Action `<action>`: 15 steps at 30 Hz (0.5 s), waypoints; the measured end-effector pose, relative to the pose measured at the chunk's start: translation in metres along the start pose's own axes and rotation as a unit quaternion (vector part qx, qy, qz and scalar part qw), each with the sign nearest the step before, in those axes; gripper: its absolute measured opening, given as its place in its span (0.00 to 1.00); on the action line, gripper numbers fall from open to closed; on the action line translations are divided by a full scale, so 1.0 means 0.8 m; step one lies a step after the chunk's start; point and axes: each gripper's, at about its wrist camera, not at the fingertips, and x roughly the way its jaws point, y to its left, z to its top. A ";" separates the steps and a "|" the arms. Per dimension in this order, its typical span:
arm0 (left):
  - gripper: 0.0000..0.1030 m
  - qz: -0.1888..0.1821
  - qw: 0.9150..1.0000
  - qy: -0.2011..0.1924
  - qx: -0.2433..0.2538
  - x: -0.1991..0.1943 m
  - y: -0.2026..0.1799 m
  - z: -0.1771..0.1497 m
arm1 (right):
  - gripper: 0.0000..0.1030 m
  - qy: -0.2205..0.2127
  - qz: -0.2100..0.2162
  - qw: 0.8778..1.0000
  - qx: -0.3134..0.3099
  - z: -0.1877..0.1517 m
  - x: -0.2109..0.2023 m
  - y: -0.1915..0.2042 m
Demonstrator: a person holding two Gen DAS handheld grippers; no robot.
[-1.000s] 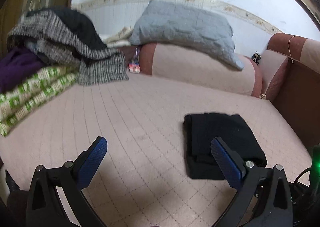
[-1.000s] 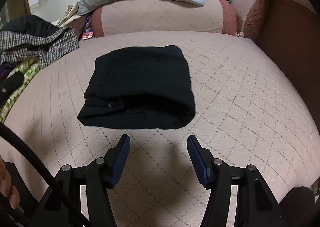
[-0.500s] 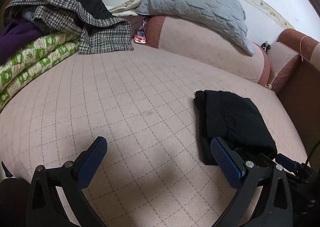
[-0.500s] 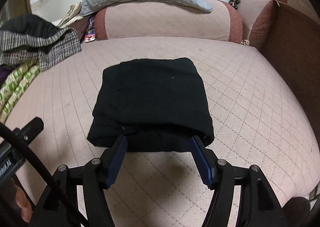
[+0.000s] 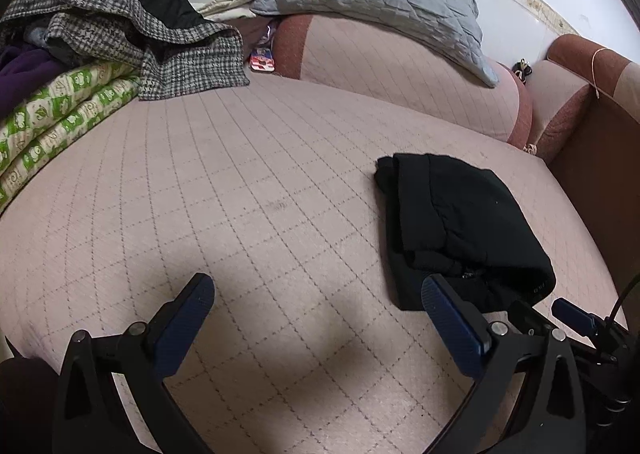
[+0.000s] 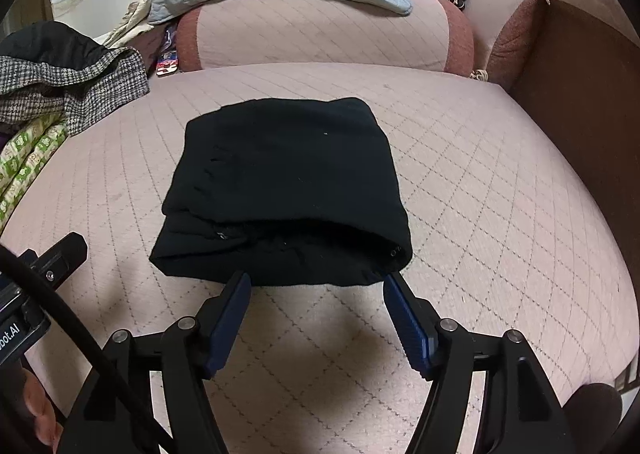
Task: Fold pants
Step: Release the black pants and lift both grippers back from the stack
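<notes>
Closing in | right tongs (image 6: 316,282) wide, now at pants (image 6: 288,182) hem; left tongs (image 5: 320,294) wide

Pants' (image 6: 288,182) inner layers hidden — clothes pile (image 5: 100,26) cut off at frame edge.

Both wrist views (low, close) share the pants (image 5: 460,226) (image 6: 288,182), seemingly.

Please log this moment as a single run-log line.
pants: folded on bed | right gripper: open at near edge | left gripper: open, beside pants
</notes>
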 end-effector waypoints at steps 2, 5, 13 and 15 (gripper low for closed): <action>1.00 -0.001 1.000 0.005 0.001 0.002 -0.001 -0.001 | 0.72 -0.001 0.000 1.000 0.002 -0.002 0.000 -0.001; 1.00 0.000 1.000 0.008 0.002 0.005 -0.002 -0.002 | 0.72 0.002 0.000 1.000 0.003 -0.003 0.003 -0.001; 1.00 -0.002 1.000 0.018 0.002 0.011 -0.004 -0.005 | 0.73 0.010 0.005 1.000 0.001 -0.007 0.010 -0.002; 1.00 -0.005 1.000 0.022 0.002 0.012 -0.004 -0.005 | 0.73 0.011 0.006 1.000 0.001 -0.007 0.010 -0.003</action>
